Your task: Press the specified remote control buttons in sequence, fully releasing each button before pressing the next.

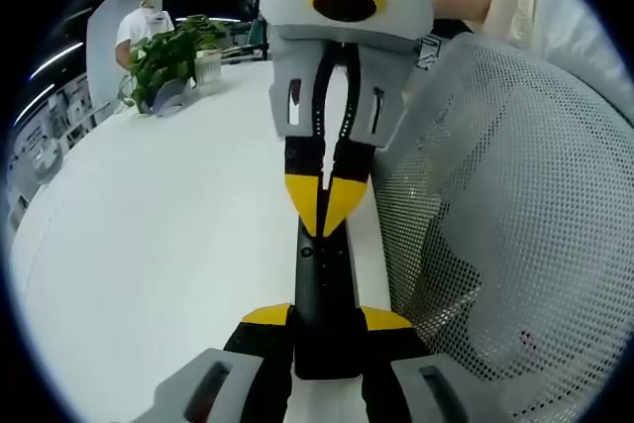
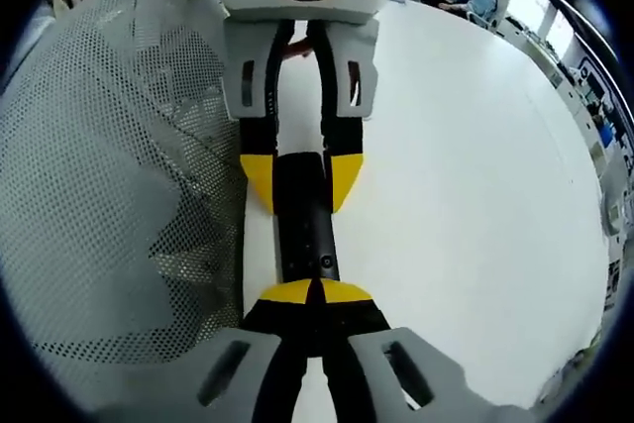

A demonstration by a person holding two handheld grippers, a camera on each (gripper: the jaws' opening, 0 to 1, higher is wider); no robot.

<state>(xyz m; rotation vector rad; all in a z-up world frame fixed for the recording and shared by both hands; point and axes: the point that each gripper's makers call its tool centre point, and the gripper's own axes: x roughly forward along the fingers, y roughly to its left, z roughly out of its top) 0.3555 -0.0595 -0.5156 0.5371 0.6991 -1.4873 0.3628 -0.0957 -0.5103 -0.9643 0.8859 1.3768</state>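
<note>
White desk (image 1: 149, 245) runs wide under both views, with a grey mesh chair back (image 1: 515, 215) pressed against its edge and a potted plant (image 1: 173, 56) far off near a person in white. Along that edge lies the remote control (image 1: 325, 294), a long, narrow black bar.

I have my left hand-held gripper (image 1: 327, 329) clamped on one end of it, the yellow tips on either long side. My right hand-held gripper (image 2: 315, 292) has its tips drawn together, resting on the top face at the other end, beside a small round button (image 2: 326, 263). I judge it is pressing there rather than gripping.

As I read it, the remote is light, rigid plastic with a smooth shell, so it could slide or pivot on the slick desk under a push. Holding it by the long side edges at one end seems right: it keeps the button face open and steadies it against the press.
</note>
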